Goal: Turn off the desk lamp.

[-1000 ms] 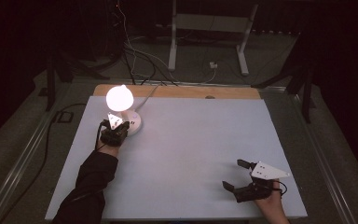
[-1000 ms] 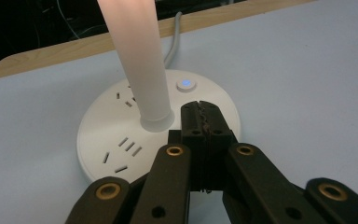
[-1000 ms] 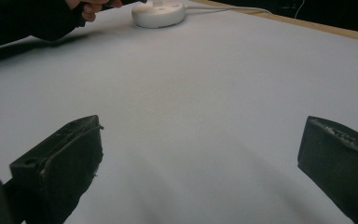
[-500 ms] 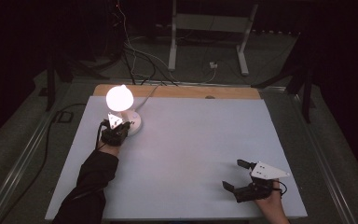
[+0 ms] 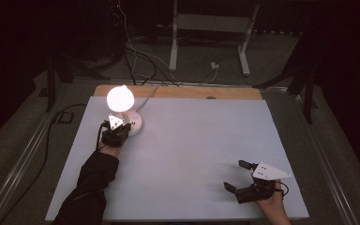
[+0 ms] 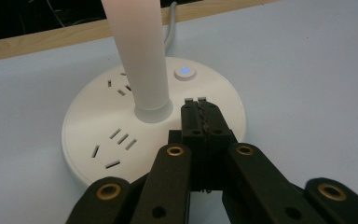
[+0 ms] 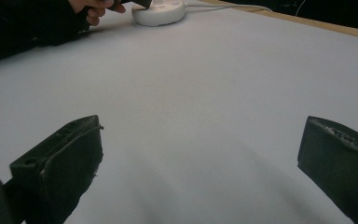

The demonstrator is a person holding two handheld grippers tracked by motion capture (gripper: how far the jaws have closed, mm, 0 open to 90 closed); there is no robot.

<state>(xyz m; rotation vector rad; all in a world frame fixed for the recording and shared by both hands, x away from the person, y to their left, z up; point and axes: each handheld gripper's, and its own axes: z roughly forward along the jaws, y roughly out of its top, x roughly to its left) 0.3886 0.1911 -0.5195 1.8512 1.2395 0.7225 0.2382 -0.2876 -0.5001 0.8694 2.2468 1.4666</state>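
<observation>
Lit button (image 6: 184,72) on lamp base (image 6: 88,140), left hand-held gripper (image 6: 199,108) pressed shut

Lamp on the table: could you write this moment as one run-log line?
lamp: lit | left gripper: jaws shut, over lamp base near button | right gripper: jaws open, apart on table

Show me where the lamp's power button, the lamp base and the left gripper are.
power button (image 6: 184,72), left gripper view, on its lit blue centre.
lamp base (image 6: 88,126), left gripper view, on its white top beside the socket slots.
left gripper (image 6: 201,112), left gripper view, on the closed jaw tips.
</observation>
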